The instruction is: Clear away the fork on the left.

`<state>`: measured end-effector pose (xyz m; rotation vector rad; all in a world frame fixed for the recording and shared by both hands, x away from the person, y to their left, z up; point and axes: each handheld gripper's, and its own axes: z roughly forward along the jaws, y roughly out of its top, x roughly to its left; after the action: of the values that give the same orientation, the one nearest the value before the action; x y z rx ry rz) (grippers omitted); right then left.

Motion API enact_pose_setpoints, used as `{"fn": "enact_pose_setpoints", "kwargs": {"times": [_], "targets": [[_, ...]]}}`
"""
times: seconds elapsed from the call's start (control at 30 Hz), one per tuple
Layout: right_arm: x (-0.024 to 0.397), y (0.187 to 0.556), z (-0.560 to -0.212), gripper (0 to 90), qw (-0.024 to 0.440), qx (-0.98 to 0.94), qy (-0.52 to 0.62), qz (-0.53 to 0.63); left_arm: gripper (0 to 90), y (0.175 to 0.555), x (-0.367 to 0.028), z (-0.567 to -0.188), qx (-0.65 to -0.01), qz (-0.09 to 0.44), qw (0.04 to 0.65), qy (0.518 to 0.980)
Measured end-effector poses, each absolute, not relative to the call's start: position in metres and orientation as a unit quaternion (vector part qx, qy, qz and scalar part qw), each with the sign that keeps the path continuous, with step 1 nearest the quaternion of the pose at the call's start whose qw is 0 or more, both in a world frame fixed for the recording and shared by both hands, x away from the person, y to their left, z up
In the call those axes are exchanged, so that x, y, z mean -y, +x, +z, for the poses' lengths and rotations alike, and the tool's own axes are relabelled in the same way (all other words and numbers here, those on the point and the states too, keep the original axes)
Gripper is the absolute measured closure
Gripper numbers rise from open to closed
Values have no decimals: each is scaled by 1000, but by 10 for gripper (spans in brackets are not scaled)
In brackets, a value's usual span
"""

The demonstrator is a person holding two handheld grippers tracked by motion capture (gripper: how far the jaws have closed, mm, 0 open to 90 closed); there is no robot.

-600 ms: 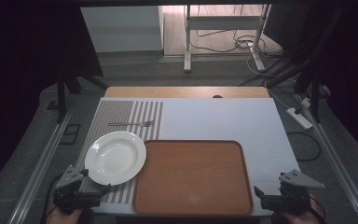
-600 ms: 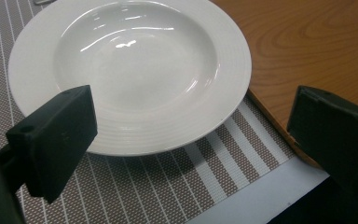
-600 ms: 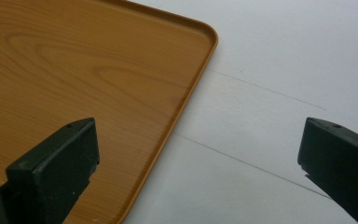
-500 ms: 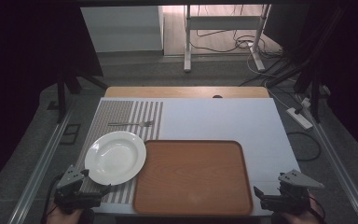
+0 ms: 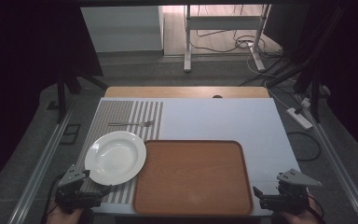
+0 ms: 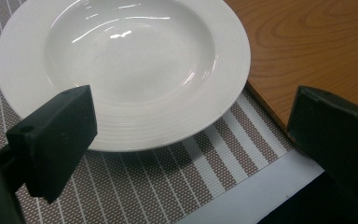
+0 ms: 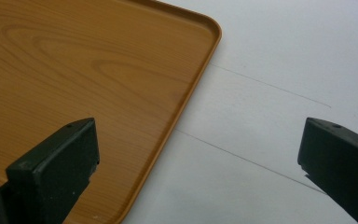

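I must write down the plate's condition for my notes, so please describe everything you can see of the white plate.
The white plate is a round, deep plate of glossy ceramic-looking material, with a wide, finely ridged rim and a shallow empty bowl. It looks clean and lies flat and upright on the striped placemat, close to the wooden tray. The left claw stands open before it, not touching.

My high view overlooks table [image 5: 214, 116] from above; gripper views sit close, both sharing wooden tray [image 5: 193, 177].

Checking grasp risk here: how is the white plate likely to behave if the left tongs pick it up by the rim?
The white plate looks glazed and glossy, so probably slippery. It seems rigid ceramic, likely breakable if dropped. Held at one edge, it may tilt.
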<state>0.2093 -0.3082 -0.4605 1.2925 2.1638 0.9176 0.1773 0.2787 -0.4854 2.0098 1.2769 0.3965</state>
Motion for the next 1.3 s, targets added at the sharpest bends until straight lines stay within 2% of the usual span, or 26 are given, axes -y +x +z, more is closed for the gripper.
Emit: {"fn": "enact_pose_setpoints", "kwargs": {"times": [0.43,0.57,0.83,1.3], "targets": [[308,210,-461,0,225,-786,471,331,15,182,-274,-486,-504,148,327,786],[308,210,-461,0,226,-787,470,331,0,185,-279,-486,-516,130,338,776],[307,210,-461,0,227,-790,466,328,0,190,-275,-483,-510,134,344,777],[307,209,-461,0,230,-792,462,326,0,202,-278,-481,-505,112,363,775]]}}
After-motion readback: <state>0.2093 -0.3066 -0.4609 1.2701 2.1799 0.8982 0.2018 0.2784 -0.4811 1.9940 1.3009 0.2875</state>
